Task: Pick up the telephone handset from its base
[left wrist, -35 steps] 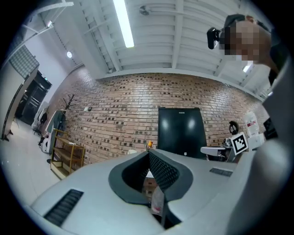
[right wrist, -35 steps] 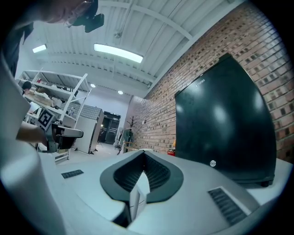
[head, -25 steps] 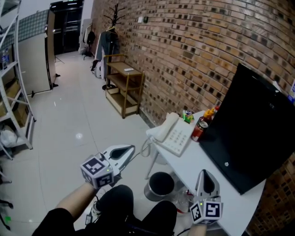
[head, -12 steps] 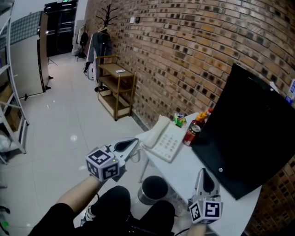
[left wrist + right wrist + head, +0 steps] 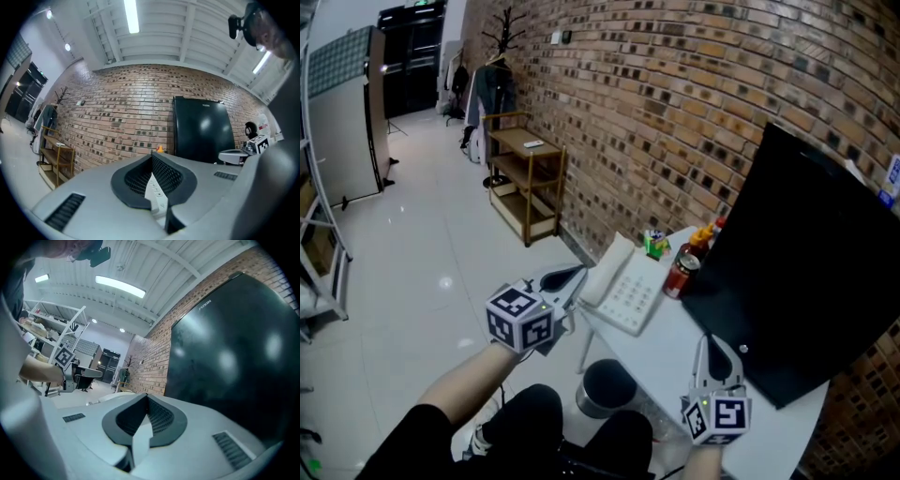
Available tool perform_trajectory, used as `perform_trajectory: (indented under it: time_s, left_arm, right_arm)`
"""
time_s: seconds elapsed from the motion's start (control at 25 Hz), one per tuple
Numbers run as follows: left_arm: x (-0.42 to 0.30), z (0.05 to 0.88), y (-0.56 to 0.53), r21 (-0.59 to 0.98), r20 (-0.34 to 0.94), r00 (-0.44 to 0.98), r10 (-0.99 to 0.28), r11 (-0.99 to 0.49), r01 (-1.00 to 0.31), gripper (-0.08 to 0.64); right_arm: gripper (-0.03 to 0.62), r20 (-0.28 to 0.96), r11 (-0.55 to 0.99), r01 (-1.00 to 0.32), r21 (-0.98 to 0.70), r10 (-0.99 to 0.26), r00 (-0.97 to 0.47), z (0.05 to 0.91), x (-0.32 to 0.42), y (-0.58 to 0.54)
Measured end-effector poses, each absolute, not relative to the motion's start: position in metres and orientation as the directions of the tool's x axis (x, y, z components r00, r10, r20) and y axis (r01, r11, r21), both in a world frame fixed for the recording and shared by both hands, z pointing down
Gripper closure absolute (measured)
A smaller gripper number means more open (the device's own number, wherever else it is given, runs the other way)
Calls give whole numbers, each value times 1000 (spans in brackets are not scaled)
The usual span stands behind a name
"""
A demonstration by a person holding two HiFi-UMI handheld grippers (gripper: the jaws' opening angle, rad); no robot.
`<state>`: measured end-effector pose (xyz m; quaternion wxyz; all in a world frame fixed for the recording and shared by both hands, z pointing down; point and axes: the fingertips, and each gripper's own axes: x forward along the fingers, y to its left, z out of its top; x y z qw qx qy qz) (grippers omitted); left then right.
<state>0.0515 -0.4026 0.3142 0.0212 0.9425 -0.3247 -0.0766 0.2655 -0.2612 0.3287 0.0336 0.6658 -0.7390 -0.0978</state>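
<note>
Brick wall (image 5: 675, 103) runs behind a white table (image 5: 675, 352), seen from a camera on the person's head. A tall black screen (image 5: 806, 272) leans at the table's right, and a red can (image 5: 680, 272) stands just beside it. The phone (image 5: 630, 298) sits at the table's left end, keypad facing up. Its handset (image 5: 602, 262) lies in the cradle along the phone's left edge, not yet lifted.

The left gripper (image 5: 572, 277) hovers off the table's left end, pointing at the handset from that open side, close to it but apart. This looks like the approach, since the handset's long side faces it there. Its jaws are pressed together with nothing between them; they would need to open before they could take the handset.

The right gripper (image 5: 712, 349) hangs low over the table's near edge, in front of the screen and well apart from the phone, probably kept out of the way. Its jaws are also closed and empty.
</note>
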Motion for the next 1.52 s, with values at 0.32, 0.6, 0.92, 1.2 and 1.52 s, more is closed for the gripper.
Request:
perform_trajectory:
  time_s: [0.32,0.6,0.92,1.2,1.52]
  left_arm:
    - [57,329,-424,98,-89,771,-631,-775,-624,558]
    - [73,342,-437,84,0,792,-611,-789,-608,558]
    - [93,335,-456,72,54,795,-604,-792,-607,418]
    - [114,358,-491,74,271,735,-622,-748,-660,251]
    - [139,387,-504,64,413,708,-573,-757,-651,250]
  right_arm:
    - [584,-35,118,-978,173,-991,-126,343,268,-278]
    - [584,-26,166,-970,179,-985,-173,352,260,-284]
    - [584,-27,188,-966,176,-980,-196,354,259,-282]
    - [584,-33,197,-964,177,-978,-206,352,258,-283]
    - [584,-41,201,-965,169,-977,-210,355,259,-278]
